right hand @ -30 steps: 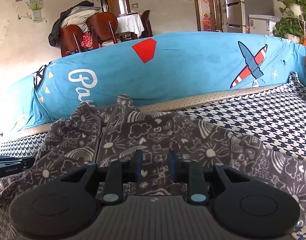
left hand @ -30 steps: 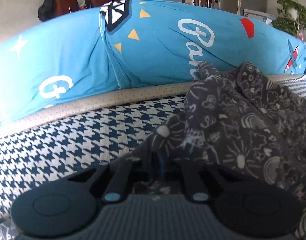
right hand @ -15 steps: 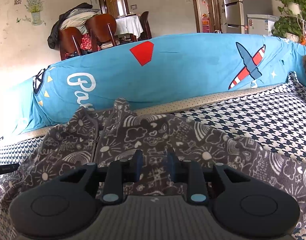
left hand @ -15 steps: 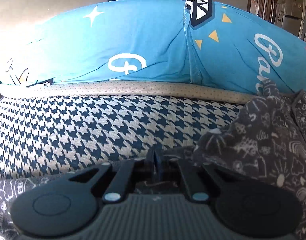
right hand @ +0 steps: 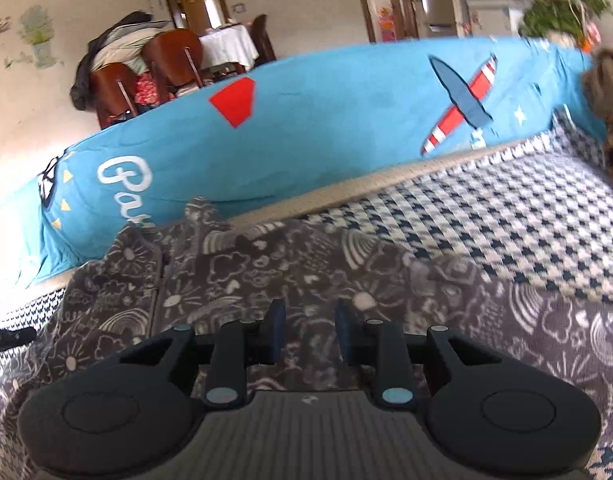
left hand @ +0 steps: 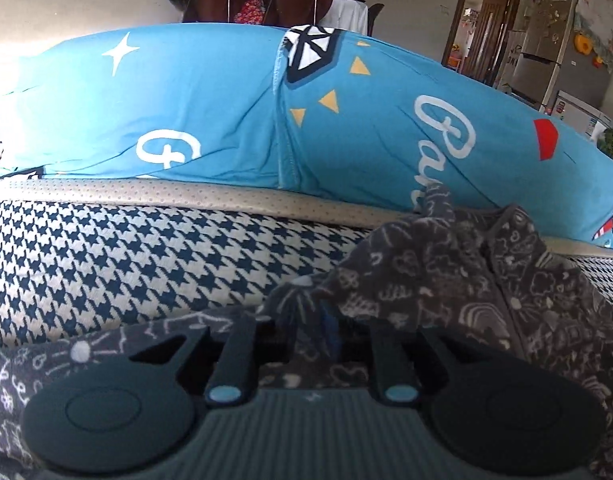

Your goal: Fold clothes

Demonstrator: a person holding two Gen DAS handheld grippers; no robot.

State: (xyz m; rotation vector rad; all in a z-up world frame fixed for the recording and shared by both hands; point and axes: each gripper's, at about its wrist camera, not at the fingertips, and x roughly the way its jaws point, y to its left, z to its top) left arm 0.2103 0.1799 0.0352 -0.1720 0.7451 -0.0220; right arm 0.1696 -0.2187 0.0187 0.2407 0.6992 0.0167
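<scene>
The grey doodle-print garment (left hand: 458,280) lies crumpled on the houndstooth bed cover (left hand: 126,264), in front of a long blue cushion (left hand: 210,120). The left gripper (left hand: 310,336) pinches a fold of it, apparently, its fingers just starting to part. The right gripper (right hand: 306,332) hovers over the garment with fingers spread, cloth showing between them.

A long blue cushion (right hand: 306,128) with a red-and-white plane print runs along the back of the houndstooth sofa cover (left hand: 126,260). Behind the cushion stand brown wooden chairs (right hand: 170,64) with clothes piled on them, beside a table with a white cloth (right hand: 226,46). To the right of the cushion are a fridge (left hand: 554,52) and a green plant (right hand: 562,8). The walls are pale beige.
</scene>
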